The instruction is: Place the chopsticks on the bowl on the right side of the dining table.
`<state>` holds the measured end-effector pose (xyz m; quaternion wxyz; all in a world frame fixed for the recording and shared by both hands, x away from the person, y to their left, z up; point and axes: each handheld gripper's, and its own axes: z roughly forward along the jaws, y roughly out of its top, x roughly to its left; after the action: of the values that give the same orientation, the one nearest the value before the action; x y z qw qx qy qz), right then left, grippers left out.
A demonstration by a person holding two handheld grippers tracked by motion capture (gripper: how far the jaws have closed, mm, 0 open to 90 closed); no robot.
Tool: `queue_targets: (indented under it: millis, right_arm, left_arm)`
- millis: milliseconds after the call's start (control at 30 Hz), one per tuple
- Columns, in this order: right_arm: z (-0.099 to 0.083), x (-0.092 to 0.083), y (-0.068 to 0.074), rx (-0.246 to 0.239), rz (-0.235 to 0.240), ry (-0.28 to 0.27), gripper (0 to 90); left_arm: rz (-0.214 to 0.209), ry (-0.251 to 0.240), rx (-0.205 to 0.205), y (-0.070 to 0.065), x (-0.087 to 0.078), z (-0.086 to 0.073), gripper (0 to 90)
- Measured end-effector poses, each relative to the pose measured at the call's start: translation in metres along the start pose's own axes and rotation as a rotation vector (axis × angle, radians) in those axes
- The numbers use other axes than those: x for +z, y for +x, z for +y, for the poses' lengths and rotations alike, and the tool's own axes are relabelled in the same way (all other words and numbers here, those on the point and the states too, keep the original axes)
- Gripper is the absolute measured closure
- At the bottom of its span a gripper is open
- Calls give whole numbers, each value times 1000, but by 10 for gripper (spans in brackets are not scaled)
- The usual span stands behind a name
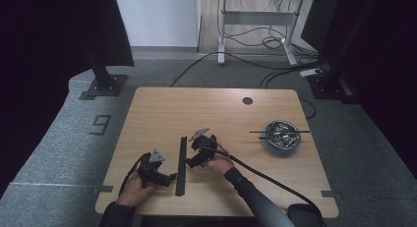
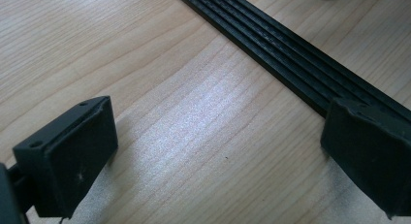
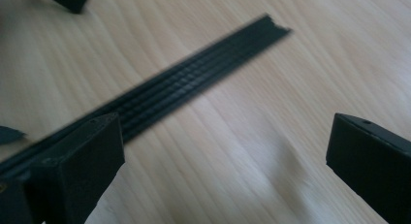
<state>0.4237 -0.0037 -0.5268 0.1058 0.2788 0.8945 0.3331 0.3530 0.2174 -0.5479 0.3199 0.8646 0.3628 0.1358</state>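
Two pairs of black jaws stand spread wide, and neither pinches anything. In the left gripper view the left gripper [image 2: 218,151] hangs over bare wood, its right jaw overlapping the near edge of one long black ribbed strip [image 2: 291,54], which runs from 11 o'clock to 4 o'clock across the picture. In the right gripper view the right gripper [image 3: 223,161] is likewise open, with the same strip [image 3: 194,78] lying flat from 8 o'clock up to 1 o'clock, passing behind the left jaw; whether that jaw touches it I cannot tell.

From the high view, the left gripper [image 1: 169,177] sits at 9 o'clock of the strip [image 1: 181,165], just beside its lower half, held in the person's left hand [image 1: 133,190]. The right gripper [image 1: 191,163] sits at 3 o'clock of the strip, near its middle, held in the right hand [image 1: 220,164], with one thick black cable [image 1: 268,180] trailing toward 4 o'clock. The strip lies lengthwise, 12 to 6 o'clock, on the one wooden table [image 1: 162,109].

One metal bowl [image 1: 282,137] stands well apart at 3 o'clock near the table's right edge. It holds something shiny that is too small to make out, and two thin dark sticks [image 1: 279,132] rest across its rim.
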Motion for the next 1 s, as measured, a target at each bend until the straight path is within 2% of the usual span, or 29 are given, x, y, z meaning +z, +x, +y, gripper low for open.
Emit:
queue_targets:
  millis: [300,1000]
  right_arm:
    - [4,13,7,-29,-13,20,0]
    - [2,23,4,13,-19,17,5]
  left_arm:
    - [0,-3,-4,0,0,0,0]
    - [0,-1,-2,0,0,0,0]
